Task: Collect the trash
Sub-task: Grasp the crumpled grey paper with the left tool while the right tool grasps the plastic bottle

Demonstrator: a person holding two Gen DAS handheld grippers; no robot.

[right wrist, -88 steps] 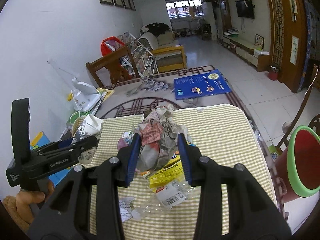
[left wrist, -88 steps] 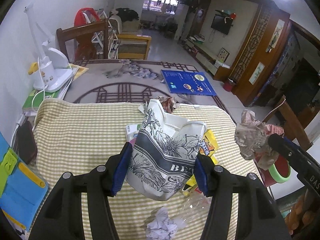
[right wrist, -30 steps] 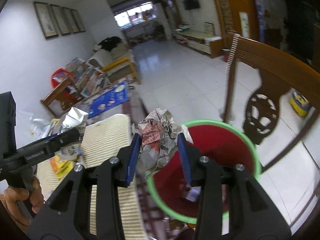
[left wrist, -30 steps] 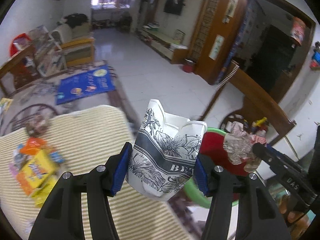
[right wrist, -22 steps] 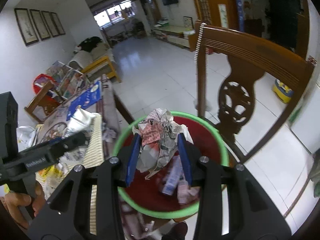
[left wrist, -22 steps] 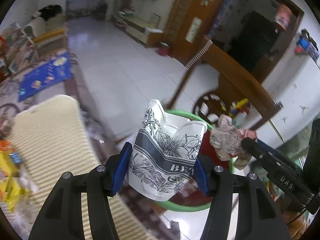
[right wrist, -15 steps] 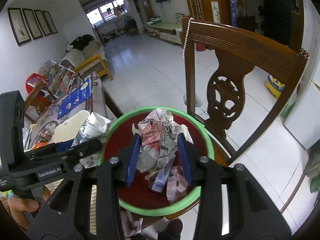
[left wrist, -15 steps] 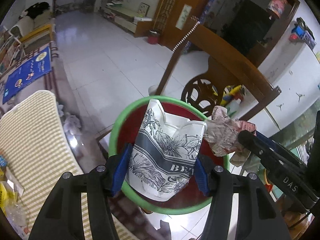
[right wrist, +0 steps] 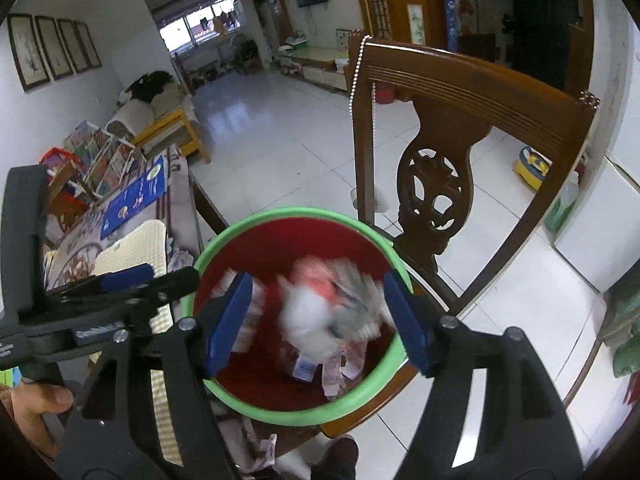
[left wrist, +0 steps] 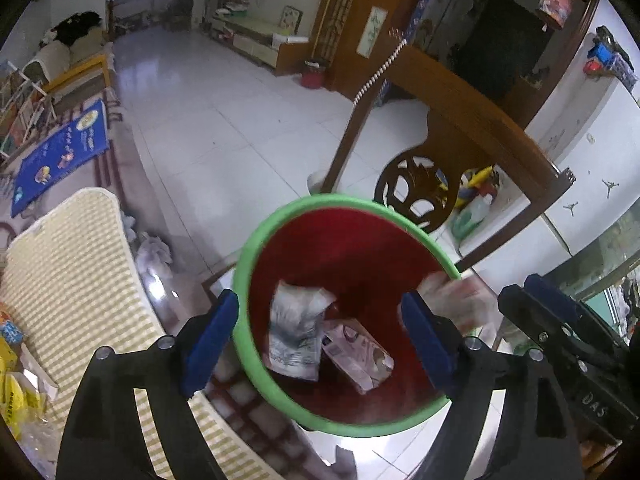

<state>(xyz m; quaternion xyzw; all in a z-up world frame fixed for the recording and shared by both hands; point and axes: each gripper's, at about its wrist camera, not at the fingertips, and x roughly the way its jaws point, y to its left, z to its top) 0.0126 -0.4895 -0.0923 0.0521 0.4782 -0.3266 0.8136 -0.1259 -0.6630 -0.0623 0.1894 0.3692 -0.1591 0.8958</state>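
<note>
Both opening above red bin (right wrist: 296, 410): right claw (right wrist: 320, 320) apart around blurred paper wad (right wrist: 332, 312), untouched; left claw (left wrist: 320, 340) apart, printed bag (left wrist: 296, 336) below inside bin.

The bin (left wrist: 280, 236) sits in the lower middle of the frame, with the chair (right wrist: 436, 184) behind it and the table (left wrist: 68, 264) at its left.

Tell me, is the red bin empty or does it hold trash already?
Not empty. The red bin holds a printed paper cup and a pinkish carton at its bottom.
</note>
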